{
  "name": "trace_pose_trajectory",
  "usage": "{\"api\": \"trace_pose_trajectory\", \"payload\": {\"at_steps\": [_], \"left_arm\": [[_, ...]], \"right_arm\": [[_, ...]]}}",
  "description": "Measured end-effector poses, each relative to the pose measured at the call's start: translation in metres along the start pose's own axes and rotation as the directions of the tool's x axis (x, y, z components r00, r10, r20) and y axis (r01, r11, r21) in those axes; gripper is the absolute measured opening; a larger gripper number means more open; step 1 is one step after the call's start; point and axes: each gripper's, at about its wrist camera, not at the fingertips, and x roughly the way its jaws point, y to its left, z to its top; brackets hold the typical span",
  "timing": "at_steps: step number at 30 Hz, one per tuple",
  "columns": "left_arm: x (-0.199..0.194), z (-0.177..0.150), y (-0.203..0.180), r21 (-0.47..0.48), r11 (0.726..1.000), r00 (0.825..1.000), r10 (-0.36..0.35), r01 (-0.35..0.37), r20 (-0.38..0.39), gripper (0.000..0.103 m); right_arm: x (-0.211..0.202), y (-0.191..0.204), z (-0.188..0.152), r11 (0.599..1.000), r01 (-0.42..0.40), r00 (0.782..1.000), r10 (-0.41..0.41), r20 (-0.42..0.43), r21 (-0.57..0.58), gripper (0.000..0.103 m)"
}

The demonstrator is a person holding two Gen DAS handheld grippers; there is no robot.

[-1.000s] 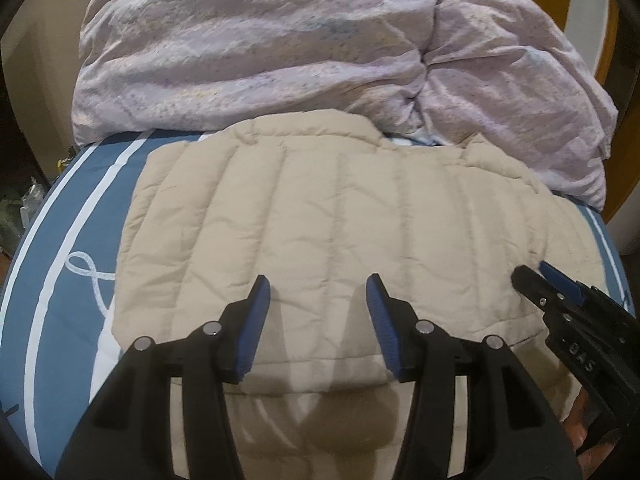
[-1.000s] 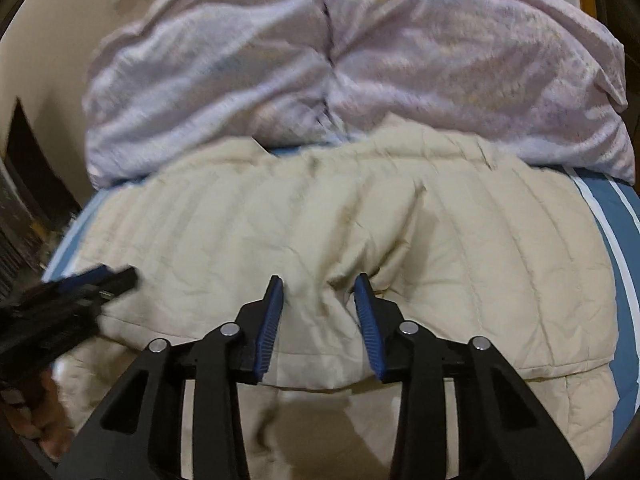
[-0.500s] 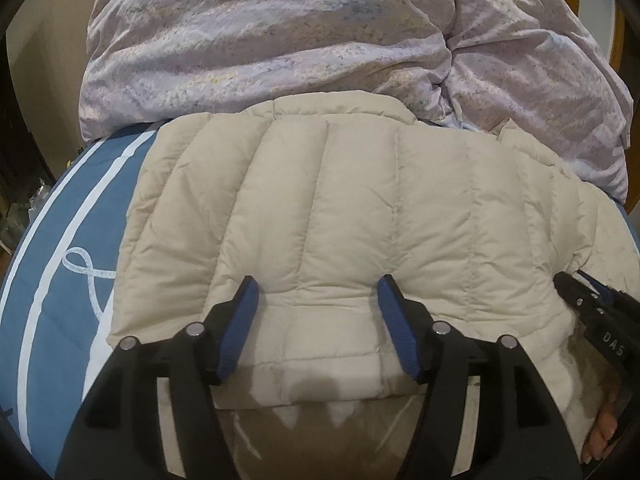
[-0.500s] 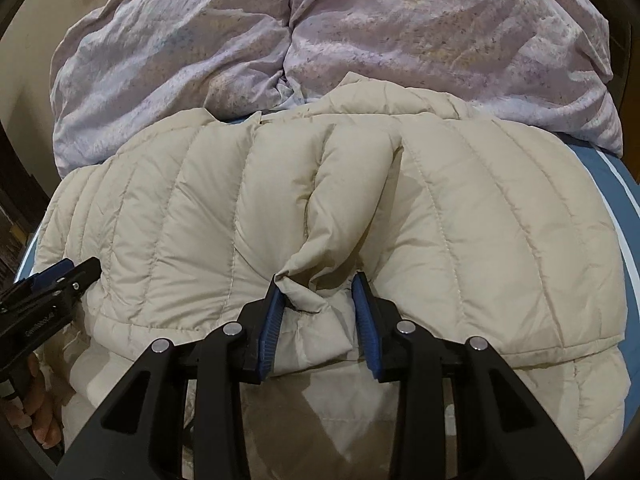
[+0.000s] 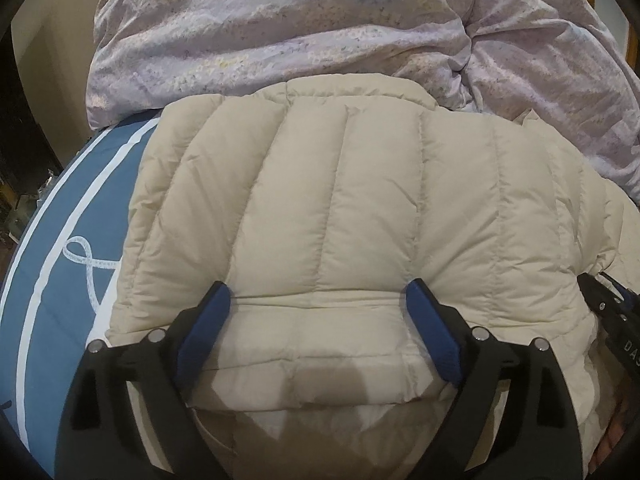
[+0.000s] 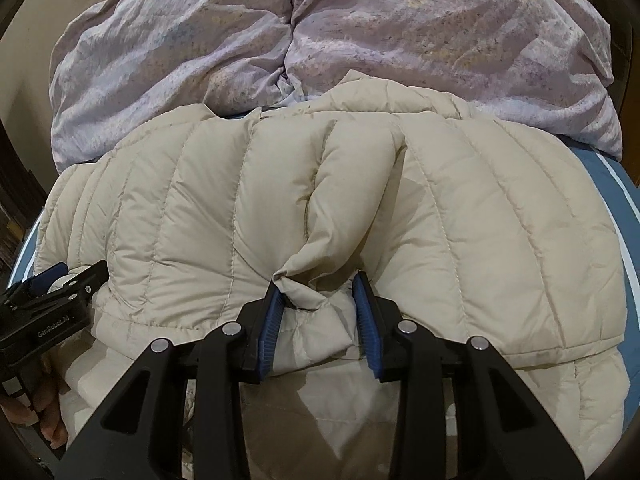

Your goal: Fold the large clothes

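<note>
A beige quilted puffer jacket lies folded over on the blue bed sheet; it also fills the right wrist view. My left gripper is wide open, its blue pads straddling the jacket's folded hem without pinching it. My right gripper is partly closed with a bunched ridge of jacket fabric between its pads. The right gripper shows at the right edge of the left wrist view, and the left gripper at the left edge of the right wrist view.
A crumpled lilac duvet is piled behind the jacket, touching its far edge; it shows in the right wrist view too. The sheet has white stripes and a loop pattern. Dark clutter lies beyond the bed's left side.
Both grippers have moved forward over the jacket, which now fills more of each view. The left gripper has opened wider. The right gripper now has bunched fabric between its pads.
</note>
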Motion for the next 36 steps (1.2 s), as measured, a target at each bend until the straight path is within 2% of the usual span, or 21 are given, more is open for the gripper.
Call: {"api": "trace_pose_trajectory", "payload": {"at_steps": [8,10,13,15,17,20,24,29,33,36], "left_arm": [[0.002,-0.001,0.001,-0.007,1.000,1.000,-0.010,0.010,0.000,0.092],[0.002,-0.001,0.002,-0.012,1.000,1.000,-0.022,0.022,0.006,0.094],[-0.006,-0.002,0.003,-0.009,1.000,1.000,-0.011,0.011,0.005,0.093],[-0.017,-0.005,0.010,-0.018,0.999,1.000,-0.030,0.030,0.002,0.093],[-0.031,-0.011,0.024,-0.042,0.997,0.998,-0.063,0.063,0.012,0.093],[-0.053,-0.028,0.052,-0.075,0.993,0.996,-0.089,0.090,0.017,0.091],[-0.085,-0.069,0.095,-0.128,0.979,0.988,-0.155,0.157,0.025,0.089],[-0.115,-0.126,0.142,-0.163,0.965,0.979,-0.205,0.206,0.022,0.081],[-0.131,-0.161,0.159,-0.148,0.959,0.971,-0.239,0.241,0.028,0.077],[-0.135,-0.179,0.160,-0.142,0.955,0.965,-0.262,0.261,0.016,0.074]], "right_arm": [[0.001,0.000,0.000,1.000,-0.002,1.000,0.002,0.001,0.000,0.039],[0.001,-0.002,0.000,1.000,-0.016,1.000,0.016,0.003,0.005,0.043],[-0.001,-0.006,0.002,0.997,-0.070,0.998,0.070,-0.004,0.030,0.057],[-0.009,-0.013,0.003,0.994,-0.098,0.995,0.099,-0.017,0.055,0.070],[-0.025,-0.022,0.002,0.989,-0.118,0.993,0.118,0.007,0.089,0.075],[-0.052,-0.039,-0.006,0.986,-0.121,0.993,0.120,0.015,0.115,0.075],[-0.088,-0.062,-0.039,0.993,-0.089,0.996,0.089,-0.002,0.075,0.075],[-0.132,-0.112,-0.099,0.997,-0.035,0.999,0.037,-0.027,0.062,0.075],[-0.160,-0.153,-0.141,0.993,0.019,0.999,-0.014,-0.043,0.113,0.075],[-0.173,-0.172,-0.164,0.990,0.029,0.998,-0.022,-0.052,0.140,0.075]]}}
